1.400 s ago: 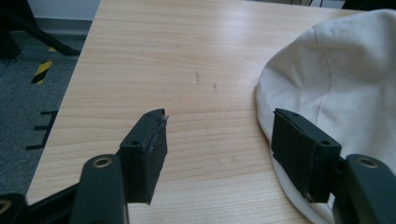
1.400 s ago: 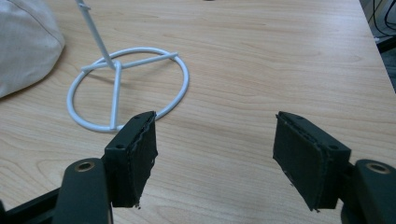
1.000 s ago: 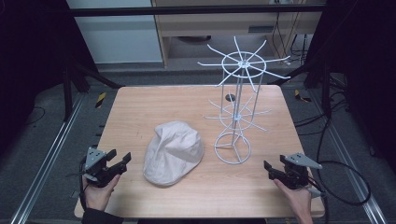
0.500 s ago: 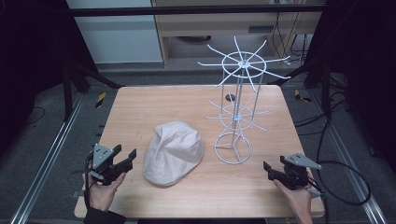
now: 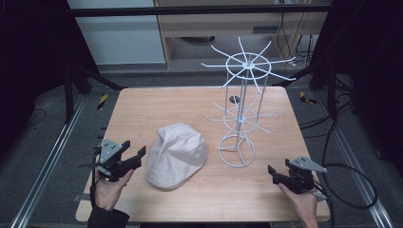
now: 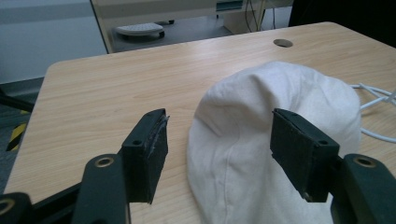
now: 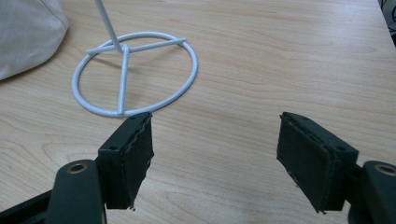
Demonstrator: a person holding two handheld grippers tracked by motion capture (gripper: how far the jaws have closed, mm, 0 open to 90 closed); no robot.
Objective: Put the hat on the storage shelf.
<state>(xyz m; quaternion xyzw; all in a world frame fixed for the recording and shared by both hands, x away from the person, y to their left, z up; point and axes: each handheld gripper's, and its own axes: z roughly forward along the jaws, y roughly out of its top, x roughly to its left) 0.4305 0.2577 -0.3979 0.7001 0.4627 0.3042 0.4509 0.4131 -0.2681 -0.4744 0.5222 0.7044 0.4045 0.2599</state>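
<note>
From the high view I get the whole light wooden worktop (image 5: 142,114): a soft cream fabric flat cap (image 5: 177,154) lying left of centre, and just to its right a tall white wire display stand with radiating prongs (image 5: 242,95) standing upright on its ring base. That view alone gives me the stand's upper spokes; my right gripper view catches only its round wire base (image 7: 135,70) and the foot of the pole, with a corner of the cap (image 7: 28,32) at the upper left edge.

My left hand-held gripper (image 5: 130,154) sits at the near left of the worktop, jaws spread wide, pointing at the cap. In the left gripper view the cap (image 6: 275,116) bulges between and beyond the two black jaws; I cannot tell whether the right-hand jaw touches the cloth.

My right hand-held gripper (image 5: 280,173) is at the near right, jaws also spread apart, nothing between them, near the ring base but apart from it.
</note>
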